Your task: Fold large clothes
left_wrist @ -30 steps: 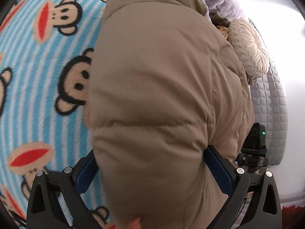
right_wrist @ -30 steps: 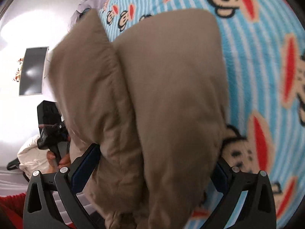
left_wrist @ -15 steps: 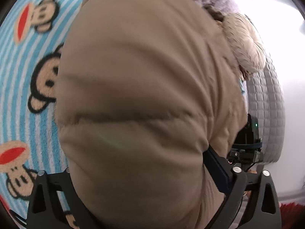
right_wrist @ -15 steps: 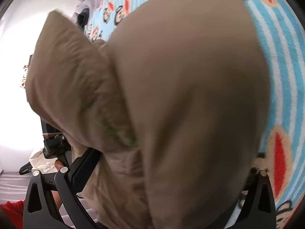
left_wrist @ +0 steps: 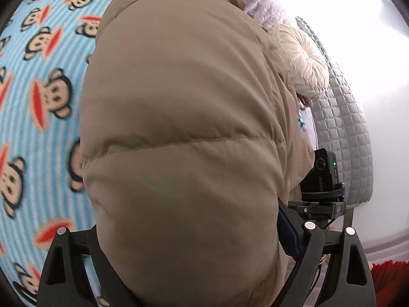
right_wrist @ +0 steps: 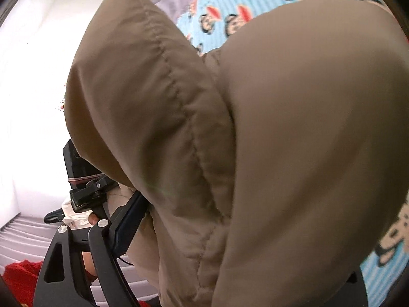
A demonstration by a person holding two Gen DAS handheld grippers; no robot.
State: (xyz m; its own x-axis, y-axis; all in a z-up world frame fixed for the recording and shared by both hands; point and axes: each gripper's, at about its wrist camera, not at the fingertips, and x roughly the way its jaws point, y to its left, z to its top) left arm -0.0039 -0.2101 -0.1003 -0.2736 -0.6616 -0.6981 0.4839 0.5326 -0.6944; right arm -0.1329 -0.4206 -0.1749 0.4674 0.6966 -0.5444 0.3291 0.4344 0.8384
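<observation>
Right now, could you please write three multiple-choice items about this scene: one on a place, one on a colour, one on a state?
1. Where does the bulk of the puffy jacket lie?
A. on a wooden floor
B. over the monkey-print blanket
C. inside a drawer

2. What colour is the jacket?
A. tan
B. black
C. green

3. How does the left gripper stand to the jacket?
A. far from it
B. empty, pointing at the wall
C. padded fabric fills the gap between its fingers

Answers:
1 B: striped blue blanket shows beside and beyond the jacket in both views.
2 A: the quilted fabric is beige-brown in both views.
3 C: the jacket bulges between both fingers, and the jaws are closing; the right gripper has jacket between its fingers too, also closing.
</observation>
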